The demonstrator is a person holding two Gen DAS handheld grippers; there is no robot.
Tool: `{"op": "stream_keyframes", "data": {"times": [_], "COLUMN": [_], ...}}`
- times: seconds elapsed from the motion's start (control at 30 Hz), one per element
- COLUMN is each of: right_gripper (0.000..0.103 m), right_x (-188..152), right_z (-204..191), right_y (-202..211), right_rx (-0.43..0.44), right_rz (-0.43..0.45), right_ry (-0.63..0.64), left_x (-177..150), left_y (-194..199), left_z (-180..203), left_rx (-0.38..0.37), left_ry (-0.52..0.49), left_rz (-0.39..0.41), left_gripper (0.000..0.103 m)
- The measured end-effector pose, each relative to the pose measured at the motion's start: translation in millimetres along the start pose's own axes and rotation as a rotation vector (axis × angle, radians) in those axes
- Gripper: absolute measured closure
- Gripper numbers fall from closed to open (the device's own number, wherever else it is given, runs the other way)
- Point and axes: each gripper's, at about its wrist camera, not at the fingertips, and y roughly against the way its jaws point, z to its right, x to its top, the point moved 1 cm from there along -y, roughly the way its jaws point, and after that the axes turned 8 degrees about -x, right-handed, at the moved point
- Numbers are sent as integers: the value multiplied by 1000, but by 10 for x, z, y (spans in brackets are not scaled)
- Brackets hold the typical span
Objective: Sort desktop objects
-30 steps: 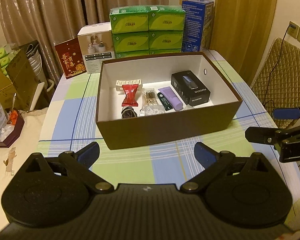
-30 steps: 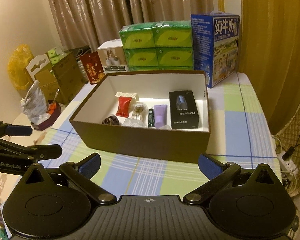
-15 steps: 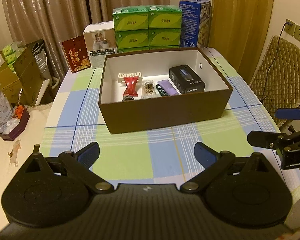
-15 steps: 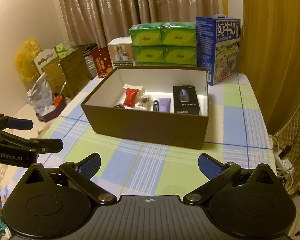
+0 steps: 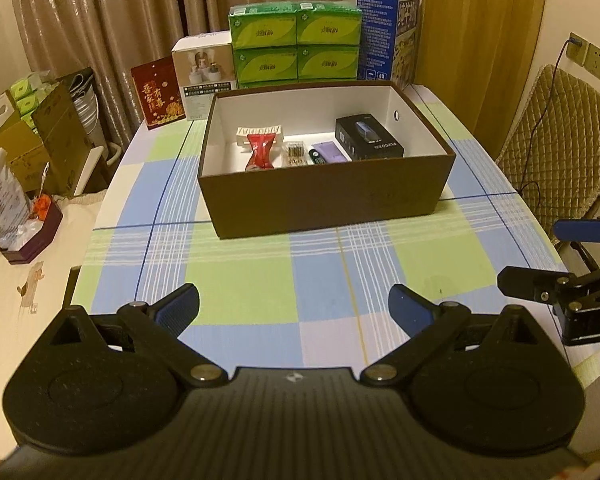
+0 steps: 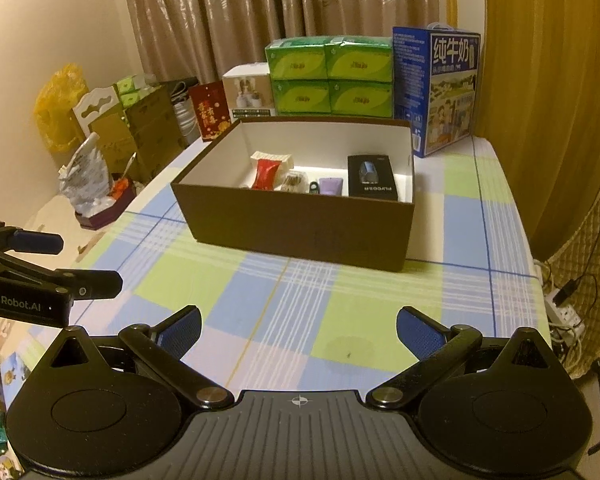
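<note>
A brown open box stands on the checked tablecloth. Inside lie a black carton, a purple tube, a red sachet, a clear packet of sticks and a cream comb-like piece. My left gripper is open and empty over the near table. My right gripper is open and empty, also near the front edge. Each gripper shows at the side of the other's view.
Green tissue packs, a blue milk carton, a white box and a red card line the table's back. A padded chair stands right. Boxes and bags sit left of the table.
Both grippers have pulled back from the box toward the table's front edge. The box looks smaller and more tablecloth shows. Both stay open.
</note>
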Motion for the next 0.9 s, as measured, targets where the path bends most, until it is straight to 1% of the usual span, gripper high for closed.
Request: {"op": "stream_keyframes", "data": {"times": [0.37, 0.9], "right_gripper": [2, 2], "right_x": [-137, -295], "right_z": [-31, -104], "right_y": [91, 243], "right_rx": [6, 18], "right_rz": [-2, 1], "right_ry": [-2, 15], "left_x": [-211, -322], "left_y": [89, 219], "left_z": [31, 110], "left_rx": [19, 30], "left_ry": [10, 3], "left_rz": [-21, -5], "left_gripper": [4, 4]}}
